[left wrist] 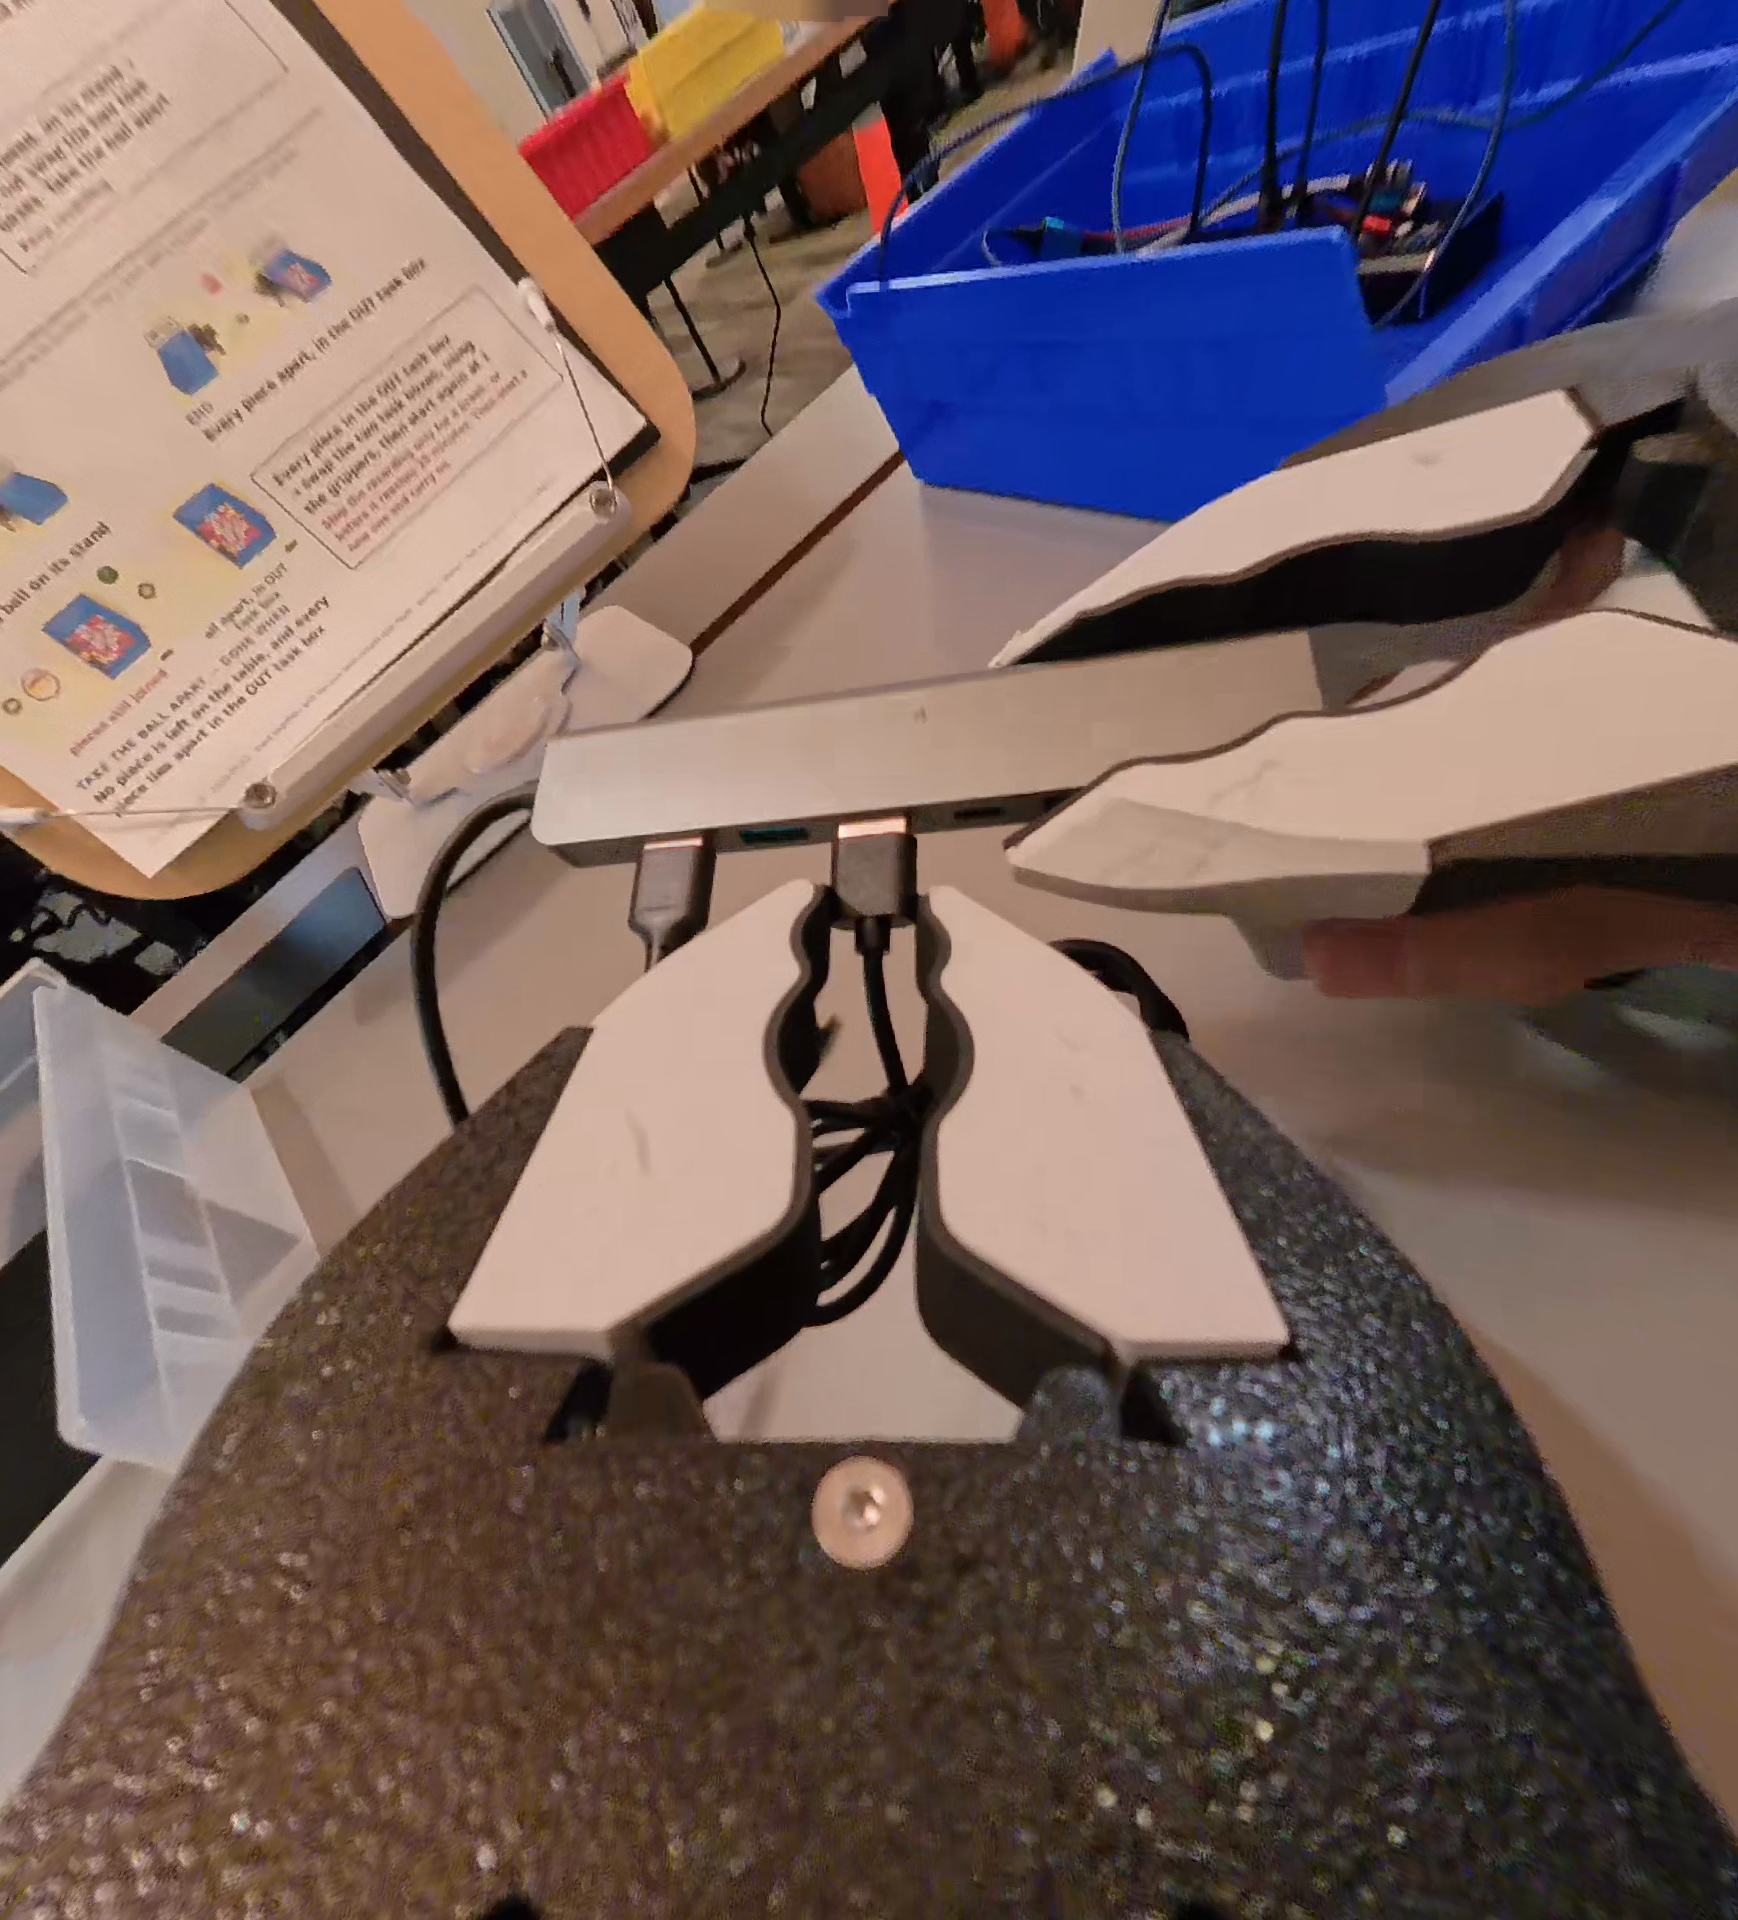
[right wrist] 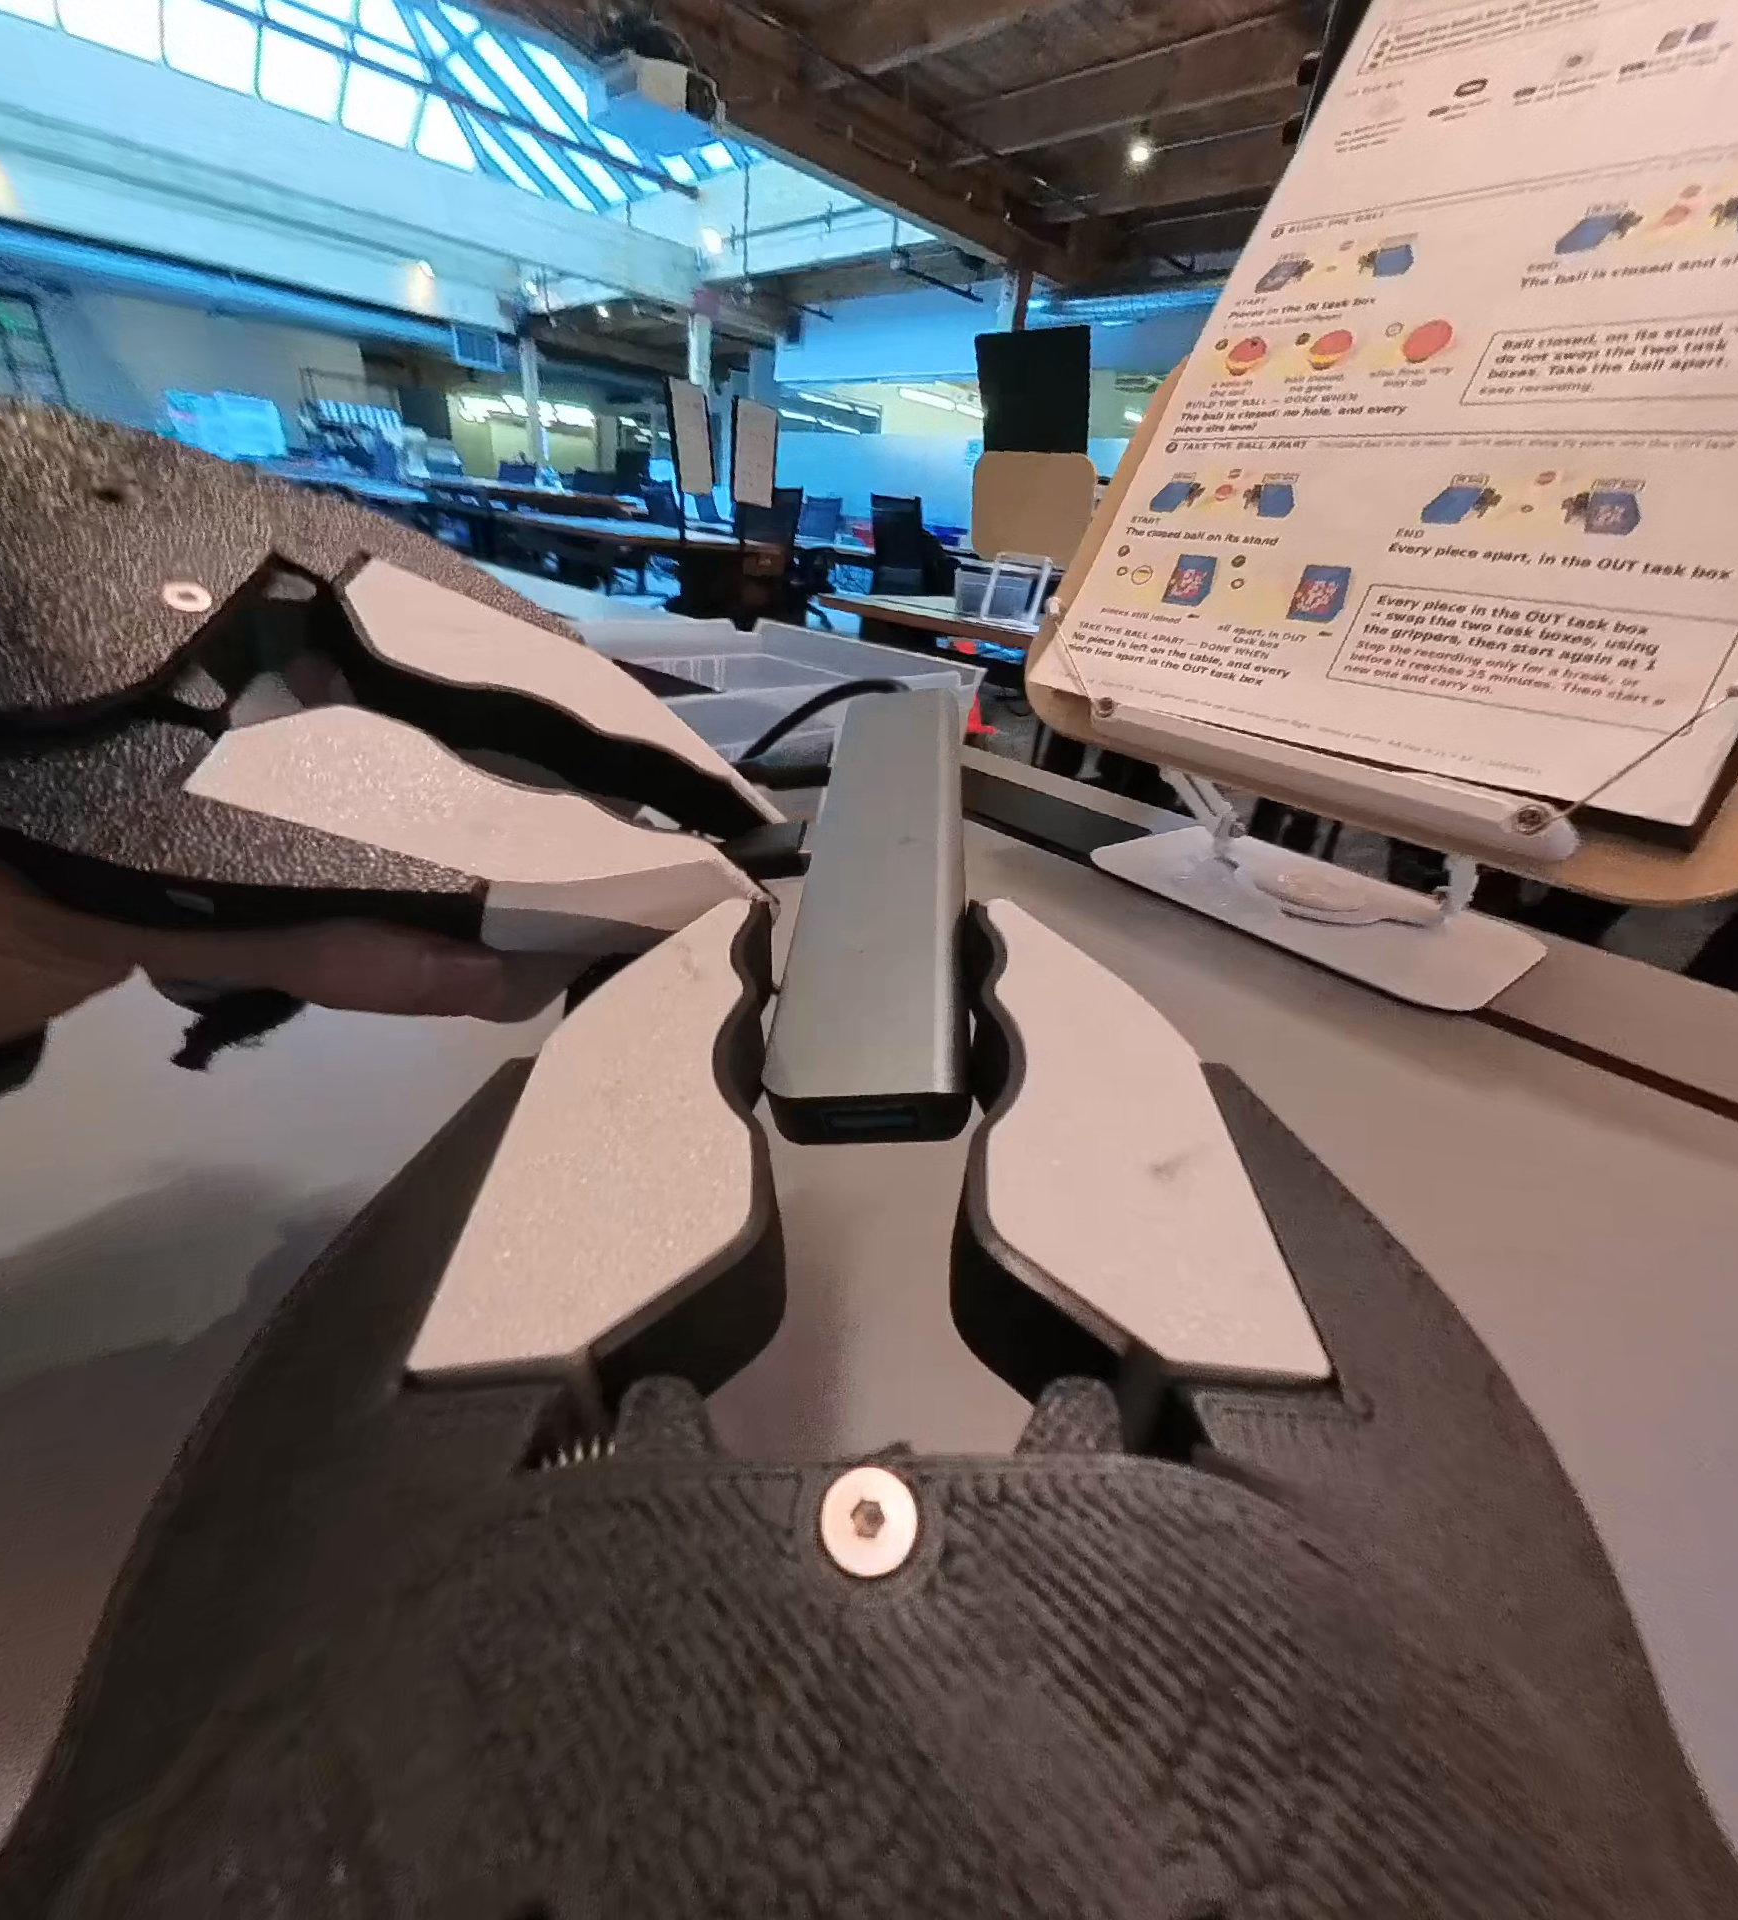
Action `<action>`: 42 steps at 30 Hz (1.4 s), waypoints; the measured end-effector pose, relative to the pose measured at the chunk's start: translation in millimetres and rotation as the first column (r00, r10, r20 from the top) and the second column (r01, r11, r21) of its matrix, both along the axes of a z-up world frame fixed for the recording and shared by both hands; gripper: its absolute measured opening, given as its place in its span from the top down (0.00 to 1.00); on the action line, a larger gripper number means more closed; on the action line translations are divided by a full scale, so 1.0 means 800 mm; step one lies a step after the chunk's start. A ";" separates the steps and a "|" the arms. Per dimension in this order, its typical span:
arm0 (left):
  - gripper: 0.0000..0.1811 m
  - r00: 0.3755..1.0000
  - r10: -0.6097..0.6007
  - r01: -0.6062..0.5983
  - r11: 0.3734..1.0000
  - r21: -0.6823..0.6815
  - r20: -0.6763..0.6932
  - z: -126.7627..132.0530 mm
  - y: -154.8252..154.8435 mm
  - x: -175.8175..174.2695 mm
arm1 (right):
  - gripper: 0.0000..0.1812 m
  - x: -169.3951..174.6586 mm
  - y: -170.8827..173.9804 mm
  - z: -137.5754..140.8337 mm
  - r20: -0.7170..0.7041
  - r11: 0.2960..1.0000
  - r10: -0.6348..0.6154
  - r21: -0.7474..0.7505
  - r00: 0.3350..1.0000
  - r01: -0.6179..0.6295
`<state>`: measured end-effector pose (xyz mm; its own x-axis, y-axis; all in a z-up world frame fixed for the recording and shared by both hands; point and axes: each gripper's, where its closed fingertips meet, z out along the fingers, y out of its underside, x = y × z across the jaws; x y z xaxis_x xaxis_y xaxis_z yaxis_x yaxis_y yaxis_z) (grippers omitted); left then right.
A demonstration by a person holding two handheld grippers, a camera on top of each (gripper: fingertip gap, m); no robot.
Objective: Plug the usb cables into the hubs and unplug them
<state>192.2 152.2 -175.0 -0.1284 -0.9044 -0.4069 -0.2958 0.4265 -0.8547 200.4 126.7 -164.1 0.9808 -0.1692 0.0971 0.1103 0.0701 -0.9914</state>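
In the middle of the left wrist view, a long grey hub (left wrist: pixel 844 764) is held up above a pale grey table (left wrist: pixel 1467 1195). The right gripper (left wrist: pixel 1005 758) comes in from the right side of the frame, and its two jaws pinch the hub's right end, one on top and one underneath. In the right wrist view the same hub (right wrist: pixel 870 935) sits between that gripper's (right wrist: pixel 870 920) jaws, with a port facing the camera. Two plugs are in the hub's front edge. The left gripper (left wrist: pixel 870 899) points at the right plug (left wrist: pixel 873 868); its jaws are close on each side of the plug, but I cannot tell if they squeeze it. A black cable (left wrist: pixel 875 1039) runs down between the jaws. The left plug (left wrist: pixel 676 883) sits just beside it, free. A blue bin (left wrist: pixel 1104 343) with wires inside is at the upper right. A paper sheet (left wrist: pixel 169 416) on a wooden stand fills the upper left. A clear plastic box (left wrist: pixel 148 1195) is at the left edge.
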 end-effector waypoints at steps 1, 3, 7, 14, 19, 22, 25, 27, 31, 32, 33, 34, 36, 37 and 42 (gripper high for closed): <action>0.92 1.000 -0.006 0.006 1.000 -0.001 0.017 0.003 -0.002 0.000 | 0.80 0.000 -0.001 0.001 -0.023 1.000 0.016 0.013 1.000 -0.015; 0.92 0.999 -0.013 0.013 1.000 -0.002 0.053 0.009 -0.005 0.001 | 0.80 0.001 -0.004 0.005 -0.059 0.998 0.042 0.046 0.997 -0.039; 0.92 0.995 -0.002 0.002 1.000 0.001 0.095 0.015 -0.008 0.001 | 0.80 0.002 -0.005 0.007 -0.067 0.997 0.050 0.062 0.996 -0.046; 0.93 1.000 0.021 -0.022 0.997 0.080 0.020 0.007 -0.002 -0.003 | 0.80 -0.002 -0.001 -0.001 0.048 1.000 0.025 -0.012 0.999 -0.024; 0.93 0.999 0.036 -0.035 0.998 0.043 -0.006 -0.001 -0.001 -0.002 | 0.80 -0.003 0.000 -0.006 0.137 0.998 -0.018 -0.053 0.990 0.026; 0.93 0.999 0.033 -0.033 0.999 0.041 0.015 0.002 -0.001 -0.001 | 0.80 -0.001 0.000 -0.009 0.137 0.997 -0.027 -0.064 0.990 0.036; 0.93 0.998 0.022 -0.023 0.999 0.023 0.064 0.012 -0.004 0.002 | 0.80 0.002 -0.002 -0.003 0.060 1.000 -0.016 -0.023 0.998 0.018; 0.92 0.999 -0.016 0.013 0.998 0.057 0.049 0.007 -0.005 0.001 | 0.80 0.001 -0.003 -0.003 0.056 1.000 -0.003 -0.023 0.998 0.004; 0.91 0.994 -0.063 0.073 0.990 -0.122 0.087 0.019 -0.012 -0.001 | 0.80 0.005 -0.006 0.005 -0.040 0.999 0.006 0.042 0.999 -0.005; 0.91 0.993 -0.063 0.076 0.987 -0.141 0.099 0.022 -0.013 -0.001 | 0.80 0.008 -0.007 0.005 -0.058 0.999 0.008 0.047 0.998 -0.005; 0.90 0.991 -0.064 0.079 0.988 -0.132 0.114 0.025 -0.013 -0.002 | 0.80 0.010 -0.008 0.006 -0.074 0.998 0.007 0.058 0.997 -0.003; 0.90 0.990 -0.063 0.077 0.991 -0.113 0.122 0.026 -0.012 -0.003 | 0.80 0.013 -0.010 0.007 -0.088 0.998 0.004 0.067 0.996 0.002; 0.91 0.993 -0.044 0.052 0.996 -0.072 0.108 0.025 -0.010 -0.004 | 0.80 0.018 -0.012 0.008 -0.112 0.997 -0.003 0.077 0.994 0.011; 0.92 0.995 -0.046 0.051 0.997 -0.058 0.086 0.022 -0.011 -0.004 | 0.80 0.019 -0.012 0.008 -0.117 0.997 -0.005 0.079 0.993 0.014; 0.97 0.998 -0.024 0.026 0.999 -0.030 0.059 0.019 -0.012 -0.004 | 0.80 0.014 -0.010 0.007 -0.092 0.998 0.004 0.070 0.996 0.002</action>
